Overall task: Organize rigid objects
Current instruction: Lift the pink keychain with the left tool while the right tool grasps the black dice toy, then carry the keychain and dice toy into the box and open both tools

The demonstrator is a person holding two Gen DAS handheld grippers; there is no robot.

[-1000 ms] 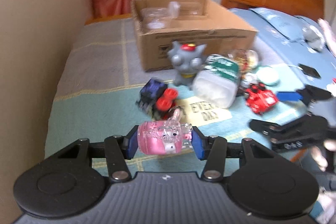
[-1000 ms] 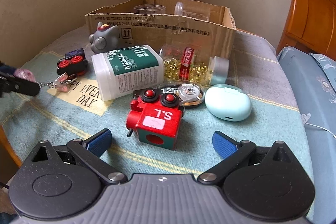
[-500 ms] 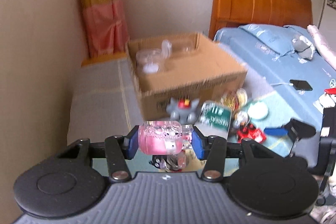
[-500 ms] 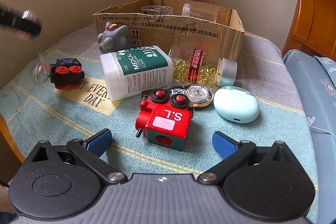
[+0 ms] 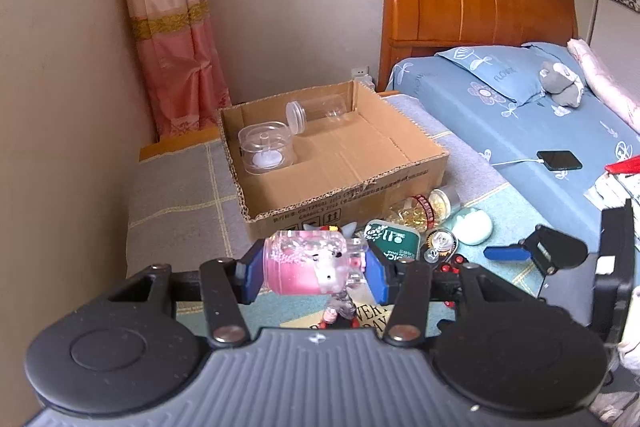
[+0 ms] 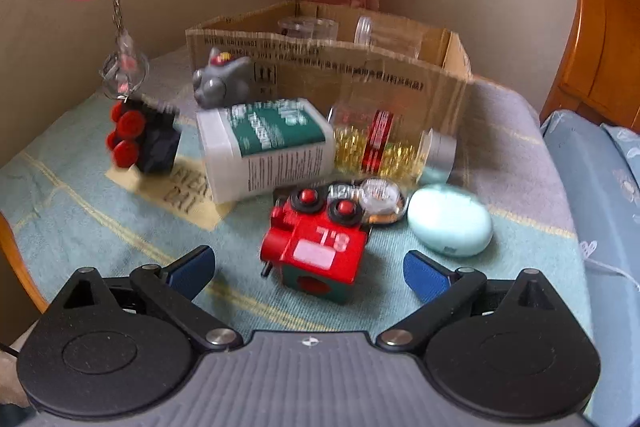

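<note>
My left gripper (image 5: 314, 269) is shut on a pink clear keychain toy (image 5: 308, 267) and holds it high above the table, in front of the open cardboard box (image 5: 344, 187). Its chain and ring (image 6: 122, 67) dangle in the right wrist view. My right gripper (image 6: 308, 267) is open and low over the table, with the red toy block (image 6: 316, 251) just beyond and between its fingers. The box holds a clear round container (image 5: 266, 147) and a clear jar (image 5: 316, 111).
On the table lie a black block with red knobs (image 6: 144, 135), a grey cat figure (image 6: 220, 79), a white medical bottle (image 6: 264, 147), a jar of yellow capsules (image 6: 384, 147), a round tin (image 6: 380, 195) and a mint case (image 6: 450, 227). A bed (image 5: 540, 115) stands at the right.
My left gripper has risen with the pink keychain toy from table height to well above the box. The right gripper has crept closer to the red block.
</note>
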